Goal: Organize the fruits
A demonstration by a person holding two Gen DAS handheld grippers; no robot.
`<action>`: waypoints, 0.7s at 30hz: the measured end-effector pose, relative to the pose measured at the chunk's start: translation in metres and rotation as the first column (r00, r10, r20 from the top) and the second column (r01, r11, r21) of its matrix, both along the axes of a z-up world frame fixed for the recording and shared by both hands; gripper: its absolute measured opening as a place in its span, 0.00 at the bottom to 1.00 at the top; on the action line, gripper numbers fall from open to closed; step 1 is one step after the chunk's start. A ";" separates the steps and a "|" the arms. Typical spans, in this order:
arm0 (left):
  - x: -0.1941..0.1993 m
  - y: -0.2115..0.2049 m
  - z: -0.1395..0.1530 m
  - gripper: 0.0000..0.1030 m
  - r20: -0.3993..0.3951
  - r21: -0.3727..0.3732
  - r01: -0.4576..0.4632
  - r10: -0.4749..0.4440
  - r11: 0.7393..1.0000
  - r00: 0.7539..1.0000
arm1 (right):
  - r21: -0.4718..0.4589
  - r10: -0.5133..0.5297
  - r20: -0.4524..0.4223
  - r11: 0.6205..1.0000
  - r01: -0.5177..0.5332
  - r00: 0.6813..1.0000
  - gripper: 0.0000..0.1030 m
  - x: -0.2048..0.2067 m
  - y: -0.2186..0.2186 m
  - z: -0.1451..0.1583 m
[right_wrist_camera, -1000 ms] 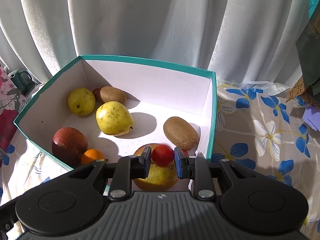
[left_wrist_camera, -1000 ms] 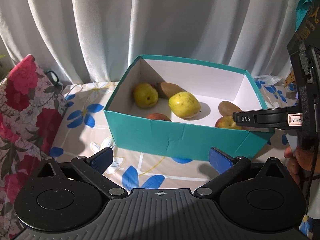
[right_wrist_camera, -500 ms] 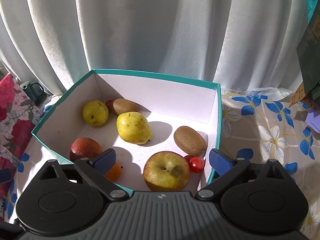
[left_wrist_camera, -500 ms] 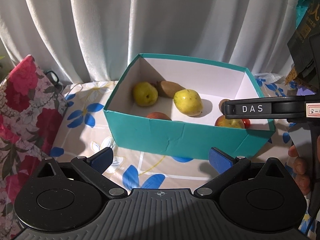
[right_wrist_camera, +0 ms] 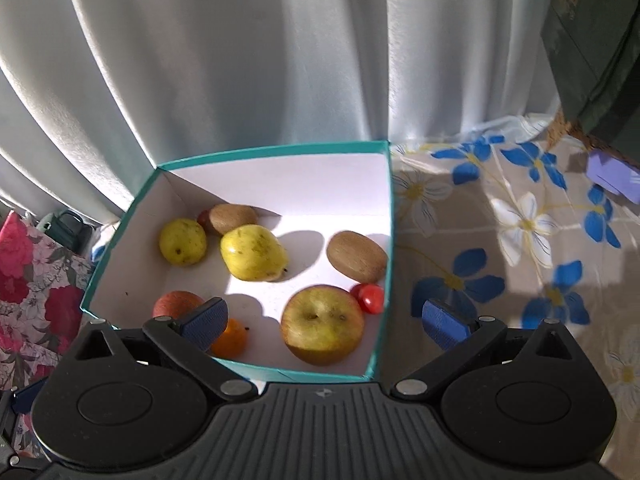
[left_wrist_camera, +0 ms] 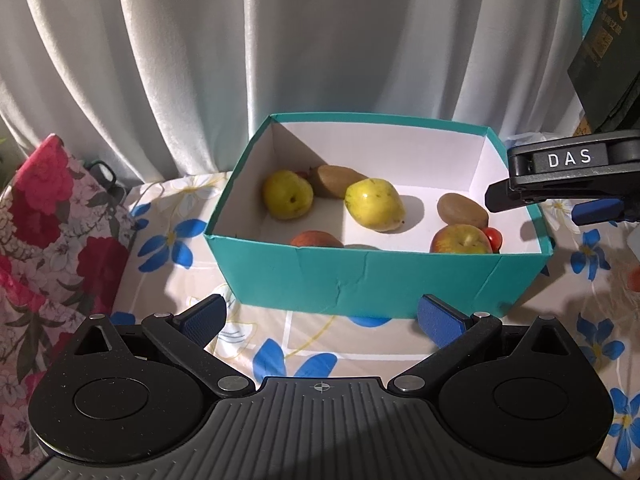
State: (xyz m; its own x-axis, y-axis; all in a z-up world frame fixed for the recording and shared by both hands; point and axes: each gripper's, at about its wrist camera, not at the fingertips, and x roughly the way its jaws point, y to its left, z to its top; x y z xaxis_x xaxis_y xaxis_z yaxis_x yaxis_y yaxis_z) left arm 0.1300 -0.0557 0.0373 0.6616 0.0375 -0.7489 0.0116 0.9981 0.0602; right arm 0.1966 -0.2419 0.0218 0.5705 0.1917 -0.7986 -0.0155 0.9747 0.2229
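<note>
A teal box [left_wrist_camera: 360,280] with white inside walls [right_wrist_camera: 276,176] holds several fruits. A cherry tomato [right_wrist_camera: 370,298] lies by the right wall next to a yellow-red apple [right_wrist_camera: 322,324]; both also show in the left wrist view, tomato [left_wrist_camera: 494,237] and apple [left_wrist_camera: 460,240]. Two yellow pears [right_wrist_camera: 252,252], two kiwis [right_wrist_camera: 356,256], a red fruit [right_wrist_camera: 176,304] and a small orange [right_wrist_camera: 230,338] lie inside too. My right gripper [right_wrist_camera: 324,320] is open and empty above the box's near edge; it shows at the right of the left wrist view [left_wrist_camera: 560,184]. My left gripper [left_wrist_camera: 320,320] is open and empty in front of the box.
A floral tablecloth [right_wrist_camera: 500,260] covers the table. White curtains [left_wrist_camera: 280,60] hang behind. A red floral cushion [left_wrist_camera: 48,240] sits at the left. A dark green box [right_wrist_camera: 592,40] and a purple object [right_wrist_camera: 612,176] stand at the far right. A blurred red spot [left_wrist_camera: 634,280] shows right of the box.
My right gripper opened and let go of the cherry tomato, which now lies in the box beside the apple. The right gripper then rose and pulled back. The left gripper held still.
</note>
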 end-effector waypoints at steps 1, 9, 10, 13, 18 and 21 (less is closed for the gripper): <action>0.001 0.000 0.001 1.00 -0.005 0.001 -0.001 0.001 1.000 1.000 | -0.004 0.006 -0.009 1.000 -0.006 1.000 1.00 -0.002 -0.002 0.001; 0.013 0.003 -0.001 1.00 -0.102 0.045 -0.022 0.027 0.999 0.994 | -0.219 0.068 -0.168 0.970 -0.104 0.984 1.00 -0.015 0.006 0.002; 0.013 0.003 -0.001 1.00 -0.102 0.048 -0.022 0.027 0.999 0.994 | -0.249 0.065 -0.185 0.962 -0.110 0.981 1.00 -0.017 0.008 0.000; 0.016 -0.002 0.001 1.00 -0.098 0.064 -0.014 0.020 0.998 0.995 | -0.305 0.066 -0.222 0.943 -0.133 0.973 1.00 -0.020 0.016 -0.009; 0.021 -0.008 0.005 1.00 -0.092 0.094 -0.008 0.016 0.996 0.996 | -0.301 0.102 -0.280 0.935 -0.189 0.954 1.00 -0.021 0.032 -0.022; 0.025 -0.008 0.006 1.00 -0.104 0.076 0.002 0.006 0.997 0.995 | -0.290 0.118 -0.290 0.935 -0.204 0.950 1.00 -0.020 0.040 -0.024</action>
State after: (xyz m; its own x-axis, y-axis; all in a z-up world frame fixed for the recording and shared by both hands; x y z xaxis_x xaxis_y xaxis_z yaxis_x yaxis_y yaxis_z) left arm 0.1554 -0.0632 0.0431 0.5801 0.0979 -0.8086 0.0201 0.9907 0.1344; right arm 0.1765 -0.2024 -0.0021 0.3136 -0.0211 -0.9493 -0.1613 0.9840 -0.0751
